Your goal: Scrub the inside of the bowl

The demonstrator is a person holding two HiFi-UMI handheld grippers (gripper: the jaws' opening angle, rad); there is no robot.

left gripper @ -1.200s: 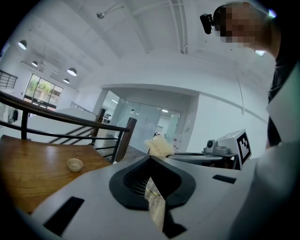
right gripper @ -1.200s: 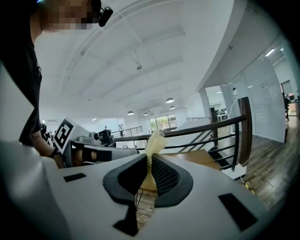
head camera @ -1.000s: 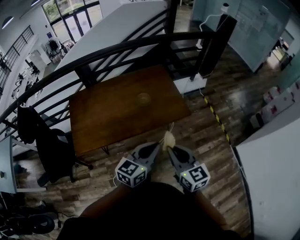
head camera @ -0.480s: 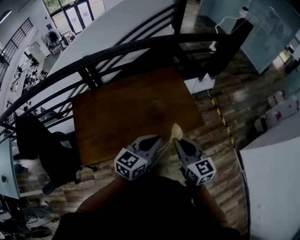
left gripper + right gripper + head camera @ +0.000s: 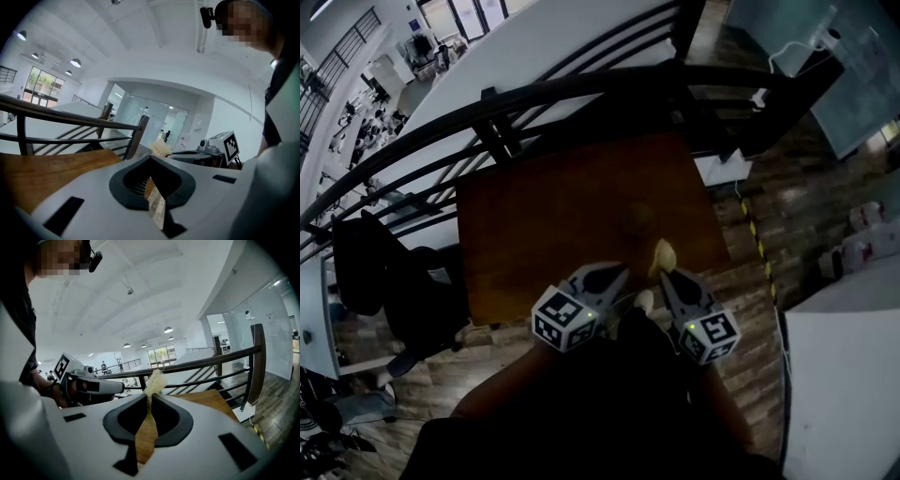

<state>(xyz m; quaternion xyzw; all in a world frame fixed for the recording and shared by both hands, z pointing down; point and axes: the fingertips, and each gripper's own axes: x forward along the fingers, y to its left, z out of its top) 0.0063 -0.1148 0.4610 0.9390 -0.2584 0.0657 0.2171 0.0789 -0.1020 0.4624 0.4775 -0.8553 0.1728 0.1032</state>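
Wooden table (image 5: pixel 534 225): dim brownish bowl (image 5: pixel 639 221) | right gripper (image 5: pixel 150 397) jaws clenched on pale fibrous scrubber (image 5: pixel 154 379) | left gripper (image 5: pixel 151 158) jaws closed

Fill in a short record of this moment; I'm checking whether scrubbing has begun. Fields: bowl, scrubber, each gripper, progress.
bowl: on the wooden table, dim in the head view, nothing touching it
scrubber: pale fibrous wad, sticking out past the jaw tips
right gripper: shut on the scrubber, by the table's near edge, short of the bowl
left gripper: shut, nothing between its jaws, beside the right one
progress: scrubbing not yet begun
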